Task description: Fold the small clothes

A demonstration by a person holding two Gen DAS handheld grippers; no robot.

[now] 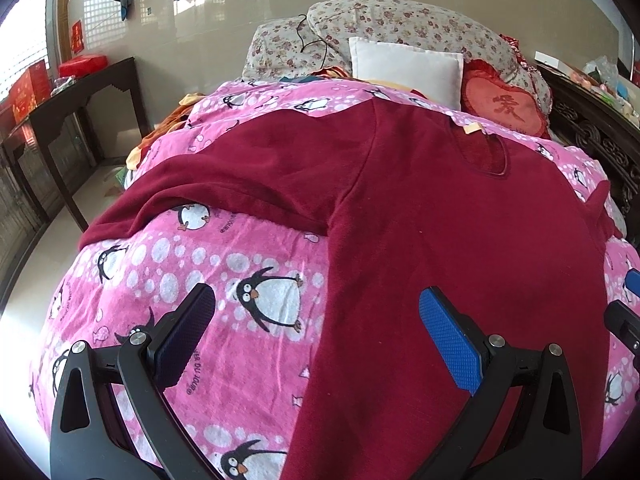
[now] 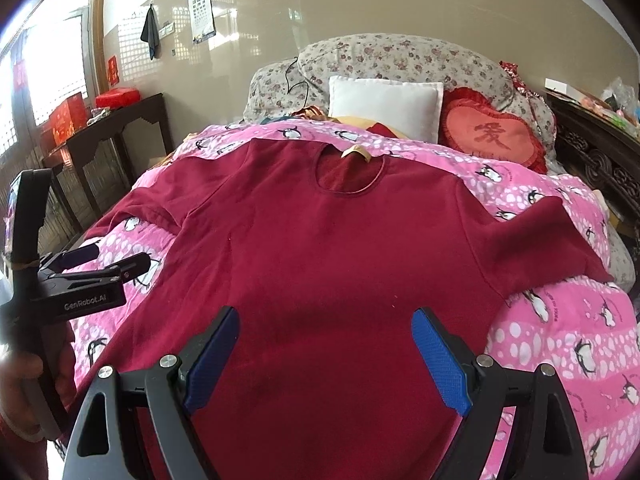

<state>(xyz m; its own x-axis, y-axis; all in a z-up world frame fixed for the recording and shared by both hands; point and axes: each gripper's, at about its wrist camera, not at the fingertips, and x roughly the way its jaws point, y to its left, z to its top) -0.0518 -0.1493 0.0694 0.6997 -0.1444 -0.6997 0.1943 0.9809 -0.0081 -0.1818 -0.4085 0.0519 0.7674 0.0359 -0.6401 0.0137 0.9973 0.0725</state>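
Note:
A dark red long-sleeved top (image 1: 440, 220) lies spread flat, front up, on a pink penguin-print blanket (image 1: 224, 280). It also shows in the right wrist view (image 2: 320, 248), neckline far, sleeves out to both sides. My left gripper (image 1: 316, 332) is open and empty, hovering over the top's lower left edge and the blanket. It also shows from the side in the right wrist view (image 2: 116, 264). My right gripper (image 2: 324, 356) is open and empty above the top's lower middle. Its fingertips (image 1: 632, 280) show at the right edge of the left wrist view.
A white pillow (image 2: 384, 108), a red heart cushion (image 2: 492, 136) and floral pillows (image 2: 400, 56) lie at the bed's head. A dark side table (image 2: 116, 128) with red boxes stands left. A carved dark bed frame (image 2: 600, 160) runs along the right.

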